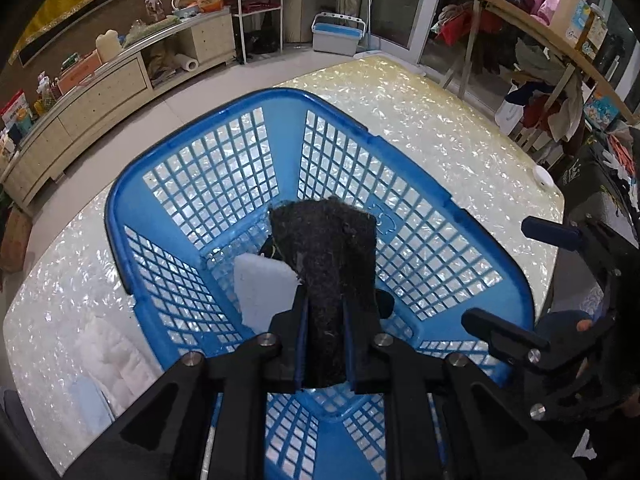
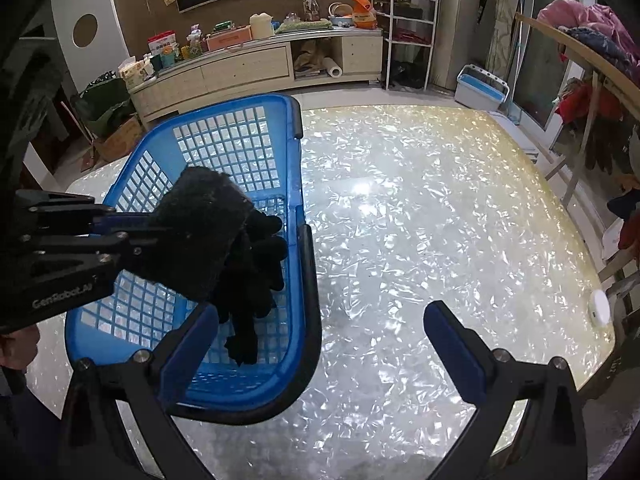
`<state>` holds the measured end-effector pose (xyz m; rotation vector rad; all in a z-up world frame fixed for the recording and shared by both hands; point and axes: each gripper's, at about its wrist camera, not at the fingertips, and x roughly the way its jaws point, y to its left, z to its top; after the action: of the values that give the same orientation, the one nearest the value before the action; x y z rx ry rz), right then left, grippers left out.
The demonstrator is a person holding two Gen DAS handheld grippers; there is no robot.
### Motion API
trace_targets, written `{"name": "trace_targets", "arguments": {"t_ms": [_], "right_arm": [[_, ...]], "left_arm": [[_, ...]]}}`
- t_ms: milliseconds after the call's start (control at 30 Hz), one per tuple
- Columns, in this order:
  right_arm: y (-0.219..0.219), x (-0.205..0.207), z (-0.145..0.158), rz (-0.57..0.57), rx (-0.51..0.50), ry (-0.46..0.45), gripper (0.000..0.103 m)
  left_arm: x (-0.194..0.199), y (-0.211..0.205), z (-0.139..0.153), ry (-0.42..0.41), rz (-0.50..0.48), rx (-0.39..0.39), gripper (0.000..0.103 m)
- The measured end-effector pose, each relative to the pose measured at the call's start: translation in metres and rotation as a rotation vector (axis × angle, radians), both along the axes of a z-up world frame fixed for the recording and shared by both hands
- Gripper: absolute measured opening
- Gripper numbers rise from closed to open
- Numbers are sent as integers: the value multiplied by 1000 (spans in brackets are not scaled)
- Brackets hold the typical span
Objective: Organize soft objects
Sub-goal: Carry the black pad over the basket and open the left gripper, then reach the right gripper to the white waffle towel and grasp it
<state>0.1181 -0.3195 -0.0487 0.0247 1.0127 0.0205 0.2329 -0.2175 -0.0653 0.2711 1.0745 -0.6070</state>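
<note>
Setting: a shiny, pearl-patterned tabletop (image 2: 420,220) in a cluttered room, seen from two wrist cameras.
Left hand-held gripper (image 1: 325,316): angled downward over a blue basket, its two fingers pressed together on a black scouring pad.
Black scouring pad (image 1: 328,248): coarse, fuzzy and rectangular, clamped between the left fingers and sticking out past their tips, above the inside of the basket.
Blue basket (image 1: 120,216): plastic with lattice walls and dark handles, standing on the tabletop directly below and ahead of the left hand-held gripper, and to the left of the right one.
White sponge (image 1: 262,292): a pale block in the basket, just left of the left fingertips and below the pad.
Black glove (image 2: 256,264): lying in the basket beyond the held pad, fingers spread, in the right wrist view.
White cloth (image 1: 108,356): a soft folded piece on the tabletop, outside the basket, to the left of the left hand-held gripper.
Right hand-held gripper (image 2: 320,344): fingers wide apart with blue pads, nothing between them, above the basket's near right corner and bare tabletop.
</note>
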Motion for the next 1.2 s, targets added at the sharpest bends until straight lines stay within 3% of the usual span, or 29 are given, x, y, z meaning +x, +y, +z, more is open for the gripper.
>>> {"name": "trace_targets", "arguments": {"t_ms": [233, 500, 767, 967, 1200], "right_arm": [[-6, 1, 1, 1, 25, 7, 103], [-12, -2, 8, -3, 35, -1, 103], [-11, -9, 20, -8, 48, -18, 103], [2, -18, 34, 10, 46, -41, 103], [20, -29, 47, 31, 52, -63, 103]], "left_arm": [[5, -9, -10, -2, -11, 39, 21], [6, -8, -2, -28, 0, 50, 74], [-17, 4, 23, -128, -16, 101, 78], [-35, 28, 39, -132, 8, 66, 78], [-62, 54, 50, -147, 34, 52, 88]]}}
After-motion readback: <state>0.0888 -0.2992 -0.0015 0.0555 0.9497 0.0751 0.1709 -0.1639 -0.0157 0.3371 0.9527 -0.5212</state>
